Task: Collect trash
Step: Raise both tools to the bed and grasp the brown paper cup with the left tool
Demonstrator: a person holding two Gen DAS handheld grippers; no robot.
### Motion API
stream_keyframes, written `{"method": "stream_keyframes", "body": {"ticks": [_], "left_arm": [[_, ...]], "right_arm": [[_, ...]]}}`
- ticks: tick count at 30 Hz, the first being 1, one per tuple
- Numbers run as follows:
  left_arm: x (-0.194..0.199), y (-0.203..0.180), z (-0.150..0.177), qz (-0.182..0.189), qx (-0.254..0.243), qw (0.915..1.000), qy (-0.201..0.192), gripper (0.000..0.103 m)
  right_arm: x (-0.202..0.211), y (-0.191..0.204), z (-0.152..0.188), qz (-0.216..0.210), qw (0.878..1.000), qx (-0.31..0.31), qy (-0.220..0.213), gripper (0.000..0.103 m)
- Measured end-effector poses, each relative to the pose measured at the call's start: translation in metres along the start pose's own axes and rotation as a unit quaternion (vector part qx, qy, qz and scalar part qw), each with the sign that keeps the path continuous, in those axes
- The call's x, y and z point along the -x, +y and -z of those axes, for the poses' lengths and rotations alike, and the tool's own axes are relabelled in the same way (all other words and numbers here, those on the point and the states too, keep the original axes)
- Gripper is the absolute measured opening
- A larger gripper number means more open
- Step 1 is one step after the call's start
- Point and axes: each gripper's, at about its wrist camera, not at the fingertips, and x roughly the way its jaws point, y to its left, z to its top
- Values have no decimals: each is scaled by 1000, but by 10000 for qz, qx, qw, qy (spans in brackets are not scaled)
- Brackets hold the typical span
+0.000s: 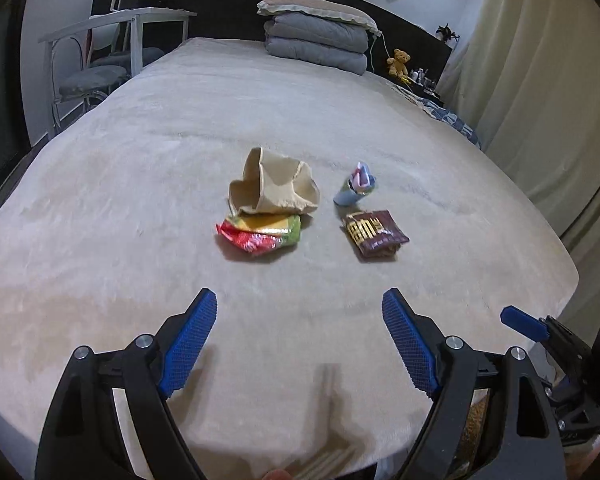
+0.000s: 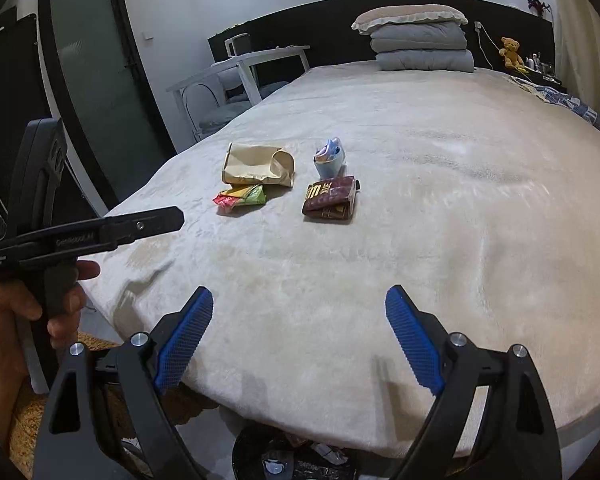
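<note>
Several pieces of trash lie on the beige bed (image 1: 140,200): a crumpled brown paper bag (image 1: 274,188) (image 2: 258,165), a red, yellow and green wrapper (image 1: 260,236) (image 2: 240,197) in front of it, a small blue packet (image 1: 354,188) (image 2: 329,158), and a dark brown snack wrapper (image 1: 374,234) (image 2: 330,200). My left gripper (image 1: 299,300) is open and empty, above the bed's near end, short of the trash. My right gripper (image 2: 299,298) is open and empty, also short of the trash. The left gripper's body (image 2: 100,232) shows in the right wrist view.
A folded grey quilt and pillow (image 1: 316,36) sit at the bed's head, with a teddy bear (image 1: 398,60) beside them. A white desk and chair (image 1: 112,48) stand left of the bed. A dark bin with trash (image 2: 284,456) sits on the floor below the bed's foot. Curtains (image 1: 540,80) hang at right.
</note>
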Motion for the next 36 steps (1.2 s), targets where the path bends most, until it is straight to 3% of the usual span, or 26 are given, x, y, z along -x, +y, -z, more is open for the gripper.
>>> {"method": "stream_keyframes", "body": {"ticks": [5, 8, 21, 22, 23, 29, 36], "left_arm": [[-30, -3, -32, -108, -18, 9999, -73, 88], [-50, -5, -48, -244, -40, 9997, -89, 96], [-114, 0, -80, -964, 96, 9952, 160, 95], [-117, 1, -81, -962, 120, 9951, 187, 90], [-120, 1, -83, -1007, 117, 9946, 223, 78], [-119, 2, -83, -1038, 108, 9944, 170, 69], [-113, 1, -82, -956, 58, 9954, 96, 67]], "right_arm": [[-22, -15, -19, 99, 9999, 26, 45, 88], [-30, -23, -27, 109, 9999, 4, 87, 88], [-67, -43, -52, 234, 9996, 85, 111, 88], [-70, -44, -54, 245, 9996, 83, 118, 88], [-72, -45, -55, 251, 9996, 79, 127, 88], [-82, -50, -61, 286, 9995, -16, 155, 88], [-87, -44, -62, 283, 9995, 41, 140, 88]]}}
